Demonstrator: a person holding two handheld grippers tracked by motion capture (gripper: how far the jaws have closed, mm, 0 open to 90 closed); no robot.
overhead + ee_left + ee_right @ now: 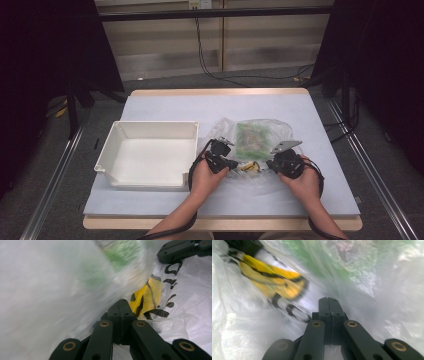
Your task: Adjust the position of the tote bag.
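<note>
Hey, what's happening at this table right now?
A person is working a clear plastic bag with green contents, lying on the table right of a white bin. The left gripper and the right gripper both have their jaws shut at the bag's near edge, apparently pinching the film.

I see the tray [148, 152] on the left half of the table [320, 190], near its front edge, open side facing the front. The bag [252, 142] lies just right of the tray, about mid-table, with a packet [251, 137] inside it. My left gripper [218, 159] sits at the bag's front left edge, my right gripper [283, 161] at its front right edge.
</note>
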